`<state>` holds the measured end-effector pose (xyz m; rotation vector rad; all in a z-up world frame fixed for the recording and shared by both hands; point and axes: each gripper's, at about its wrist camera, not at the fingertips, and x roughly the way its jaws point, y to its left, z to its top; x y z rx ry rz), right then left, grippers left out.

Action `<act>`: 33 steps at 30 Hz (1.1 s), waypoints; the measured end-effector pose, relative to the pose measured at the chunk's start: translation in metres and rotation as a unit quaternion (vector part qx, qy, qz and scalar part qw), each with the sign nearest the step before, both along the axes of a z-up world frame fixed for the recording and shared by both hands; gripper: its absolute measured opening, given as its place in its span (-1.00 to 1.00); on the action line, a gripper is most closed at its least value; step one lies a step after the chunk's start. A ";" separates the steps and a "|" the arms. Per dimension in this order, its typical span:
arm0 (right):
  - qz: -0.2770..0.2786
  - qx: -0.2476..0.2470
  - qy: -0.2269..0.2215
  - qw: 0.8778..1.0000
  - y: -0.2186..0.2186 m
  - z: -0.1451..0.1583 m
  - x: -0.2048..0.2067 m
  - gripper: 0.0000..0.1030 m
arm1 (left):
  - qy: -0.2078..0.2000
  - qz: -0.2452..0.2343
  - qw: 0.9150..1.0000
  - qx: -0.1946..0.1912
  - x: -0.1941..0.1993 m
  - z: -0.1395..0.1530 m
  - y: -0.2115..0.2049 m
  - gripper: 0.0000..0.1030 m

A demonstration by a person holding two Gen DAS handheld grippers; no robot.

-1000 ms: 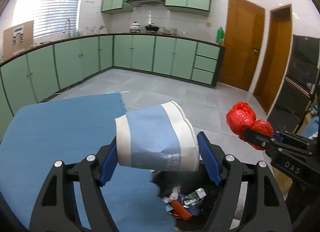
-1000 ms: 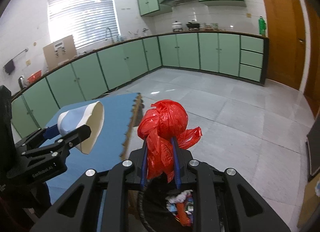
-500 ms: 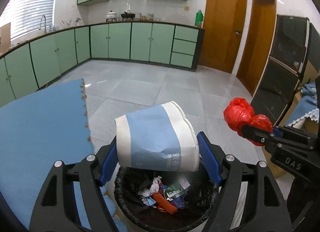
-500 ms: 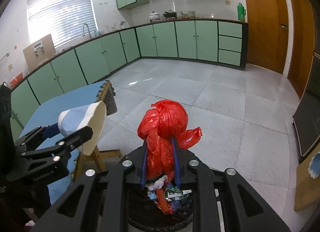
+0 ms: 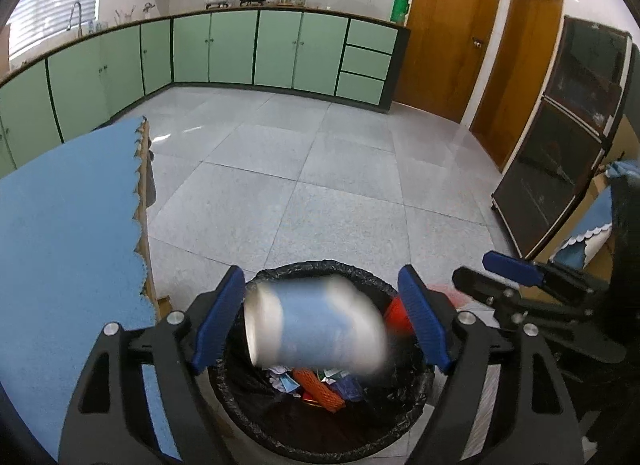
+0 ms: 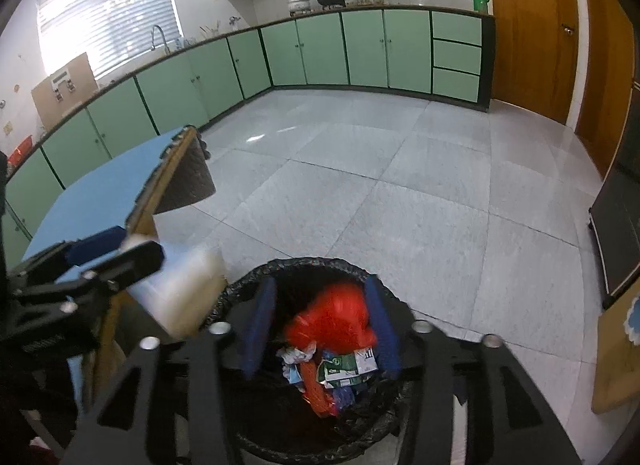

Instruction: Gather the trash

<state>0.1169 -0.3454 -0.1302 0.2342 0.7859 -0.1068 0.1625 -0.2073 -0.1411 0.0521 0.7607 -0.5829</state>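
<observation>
blue worktop (image 5: 68,233) left of both jaws. black-lined bin (image 5: 320,417) directly below them, litter inside. left gripper (image 5: 320,321) jaws opening; blurred blue-and-white paper cup (image 5: 312,333) between the pads, clear of both, over the bin mouth. right gripper (image 6: 324,325) jaws opening; red plastic bag (image 6: 336,321) between them, pads apart from it, at the bin mouth above the litter.
</observation>
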 end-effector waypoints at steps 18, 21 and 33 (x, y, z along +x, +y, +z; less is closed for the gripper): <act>-0.019 -0.026 -0.015 0.999 0.000 0.030 -0.012 0.88 | -0.027 0.026 0.999 -0.018 -0.004 0.032 0.024 0.62; -0.018 -0.013 -0.016 1.000 0.003 0.039 -0.014 0.88 | -0.036 0.039 0.998 -0.017 -0.006 0.044 0.038 0.66; -0.003 0.035 -0.046 0.998 0.023 0.099 -0.042 0.88 | -0.070 0.075 0.995 -0.003 -0.040 0.094 0.079 0.72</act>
